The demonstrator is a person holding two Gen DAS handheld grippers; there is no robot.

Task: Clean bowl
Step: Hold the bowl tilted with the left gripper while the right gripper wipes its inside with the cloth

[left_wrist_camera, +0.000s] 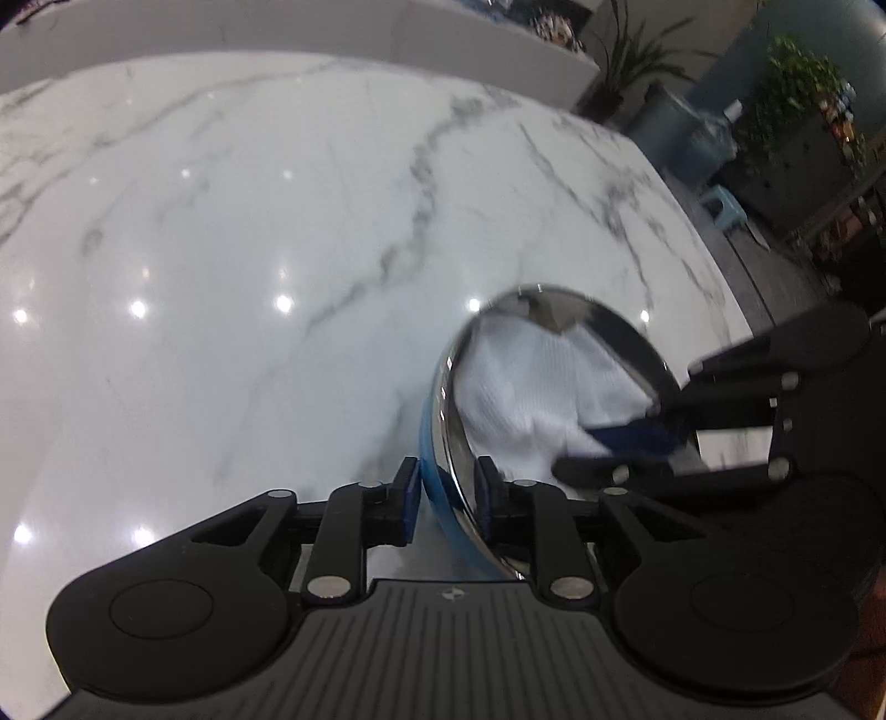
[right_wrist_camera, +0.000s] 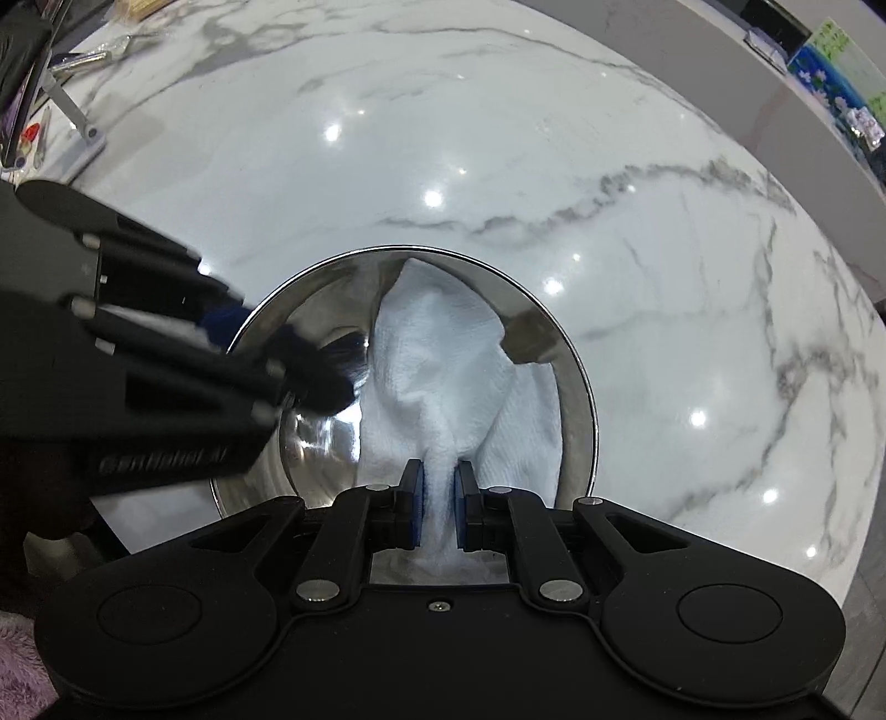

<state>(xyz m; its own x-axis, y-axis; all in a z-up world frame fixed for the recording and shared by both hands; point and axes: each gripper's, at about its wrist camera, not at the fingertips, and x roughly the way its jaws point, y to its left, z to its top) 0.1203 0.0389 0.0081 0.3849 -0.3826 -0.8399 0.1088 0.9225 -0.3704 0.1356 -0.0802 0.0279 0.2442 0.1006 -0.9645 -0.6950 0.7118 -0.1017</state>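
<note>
A shiny steel bowl [left_wrist_camera: 603, 327] with a blue outer side is tilted above the white marble table [left_wrist_camera: 249, 232]. My left gripper [left_wrist_camera: 447, 493] is shut on the bowl's near rim. A white cloth [left_wrist_camera: 531, 382] fills the inside of the bowl. In the right wrist view my right gripper [right_wrist_camera: 438, 498] is shut on a bunched part of the white cloth [right_wrist_camera: 443, 376], which is pressed into the bowl [right_wrist_camera: 310, 432]. The left gripper [right_wrist_camera: 266, 343] shows there clamped on the bowl's left rim. The right gripper [left_wrist_camera: 626, 443] shows in the left wrist view reaching into the bowl.
A grey raised ledge [left_wrist_camera: 332, 33] runs along the table's far side. Potted plants [left_wrist_camera: 797, 88] and a small blue stool [left_wrist_camera: 720, 205] stand beyond the table's right edge. A stand and small items [right_wrist_camera: 66, 111] lie at the table's far left in the right wrist view.
</note>
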